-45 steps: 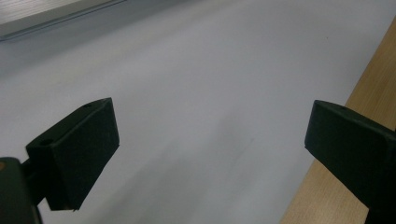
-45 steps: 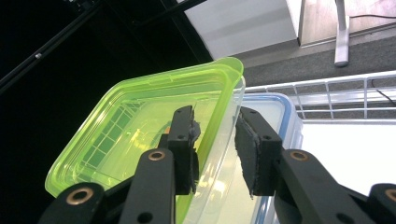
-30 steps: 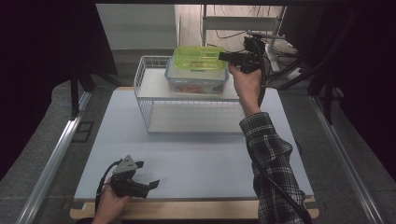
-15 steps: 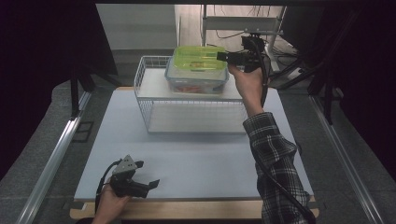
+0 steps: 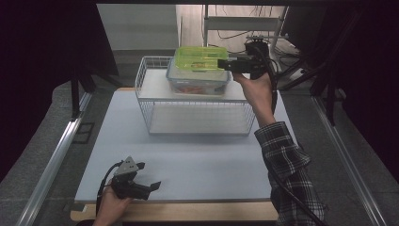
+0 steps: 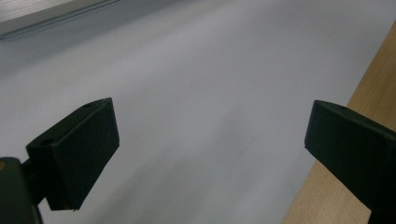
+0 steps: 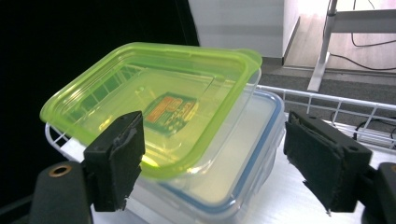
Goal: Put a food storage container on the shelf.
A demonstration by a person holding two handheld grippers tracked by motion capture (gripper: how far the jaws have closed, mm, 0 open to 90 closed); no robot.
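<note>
High view: over the last second our right tongs (image 5: pixel 221 64) have crept a little leftward toward the green container (image 5: pixel 200 58), while the left tongs (image 5: pixel 151 186) have not budged. We read that as the final approach for a grip on the green container's near edge. No contact that we can confirm yet.

Tong states:
- Right: jaws spread wide, nothing between them but air.
- Left: jaws wide apart too, holding nothing, parked low at the near edge of the bench (image 5: pixel 211 160).

Where the thing is: the green container sits straight ahead of the right tongs, perched askew on the clear box with the blue rim (image 5: pixel 197 82), which rests on the top shelf of the white wire rack (image 5: pixel 155 94). Both are well apart from the left tongs.

View differences:
- Right gripper view shows what the high view can't: the green container (image 7: pixel 154 107) is tilted, its near rim hangs lower, just in front of our left jaw. The blue-rimmed box (image 7: pixel 243 158) lies under it, between the jaws. A printed label shows through the green plastic.
- High view shows the rack's two shelves and the spacing between both hands.
- Left gripper view gives bare white mat (image 6: pixel 196 93) and the wooden bench edge (image 6: pixel 336 186) past one jaw.

We judge the next move needs the jaws to straddle the green rim alone, not the box under it.
</note>
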